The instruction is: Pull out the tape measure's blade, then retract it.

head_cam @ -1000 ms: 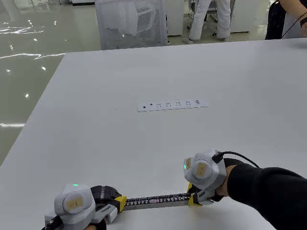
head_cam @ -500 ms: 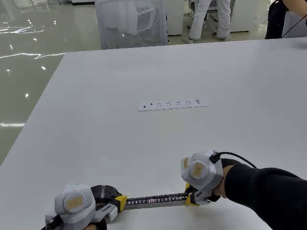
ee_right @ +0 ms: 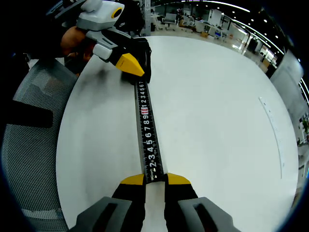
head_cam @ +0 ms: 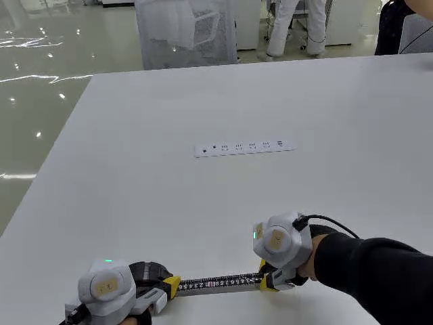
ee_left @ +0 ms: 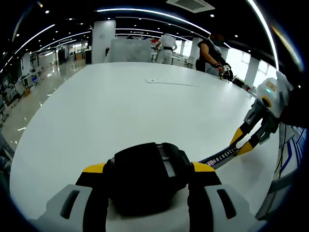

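A black tape measure case (ee_left: pixel 147 176) sits between the yellow-tipped jaws of my left gripper (head_cam: pixel 162 288), which is shut on it at the table's near left edge. Its black blade with white numbers (head_cam: pixel 216 282) runs right across the table to my right gripper (head_cam: pixel 269 281). In the right gripper view the blade (ee_right: pixel 147 130) stretches from the case (ee_right: pixel 139 60) down to my right gripper (ee_right: pixel 155 179), whose jaws are shut on the blade's end. The right gripper (ee_left: pixel 251 140) also appears at the right of the left gripper view, holding the blade (ee_left: pixel 222 157).
A white power strip (head_cam: pixel 245 147) lies in the middle of the white table (head_cam: pixel 203 101). A mesh chair (head_cam: pixel 186 30) and standing people (head_cam: pixel 294 24) are beyond the far edge. A grey mesh chair (ee_right: pixel 34 145) sits beside the table's near edge.
My right gripper has moved slightly left toward the case, so the exposed blade is a little shorter. The left gripper and case have stayed put.
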A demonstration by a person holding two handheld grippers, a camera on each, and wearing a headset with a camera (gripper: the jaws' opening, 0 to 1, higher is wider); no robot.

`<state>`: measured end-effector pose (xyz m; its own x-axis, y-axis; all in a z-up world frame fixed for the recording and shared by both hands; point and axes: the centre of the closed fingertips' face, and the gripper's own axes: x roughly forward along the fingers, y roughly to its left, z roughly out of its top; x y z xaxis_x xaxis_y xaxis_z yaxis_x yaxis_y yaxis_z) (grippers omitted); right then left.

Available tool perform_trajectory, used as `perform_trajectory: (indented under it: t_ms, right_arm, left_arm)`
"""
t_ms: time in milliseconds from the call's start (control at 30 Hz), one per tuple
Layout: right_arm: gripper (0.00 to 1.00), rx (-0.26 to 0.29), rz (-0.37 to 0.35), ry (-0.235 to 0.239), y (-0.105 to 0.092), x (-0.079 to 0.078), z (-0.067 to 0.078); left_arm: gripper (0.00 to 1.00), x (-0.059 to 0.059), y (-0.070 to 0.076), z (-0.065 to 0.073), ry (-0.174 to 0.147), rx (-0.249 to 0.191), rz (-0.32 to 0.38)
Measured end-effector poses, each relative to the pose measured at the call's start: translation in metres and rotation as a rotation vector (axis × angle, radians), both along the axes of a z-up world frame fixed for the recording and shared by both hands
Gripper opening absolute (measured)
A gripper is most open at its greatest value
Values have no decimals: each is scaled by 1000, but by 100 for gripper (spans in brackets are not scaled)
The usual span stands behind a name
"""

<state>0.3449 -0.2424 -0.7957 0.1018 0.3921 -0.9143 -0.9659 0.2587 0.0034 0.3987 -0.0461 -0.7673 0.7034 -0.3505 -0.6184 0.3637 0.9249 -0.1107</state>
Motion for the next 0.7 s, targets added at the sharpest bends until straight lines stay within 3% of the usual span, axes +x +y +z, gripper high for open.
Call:
perform_trajectory:
  t_ms: [700]
  right_arm:
    - [11, 8, -13, -5, 11, 2, 0]
  left_arm:
    - [63, -1, -1, 1, 5, -2, -2]
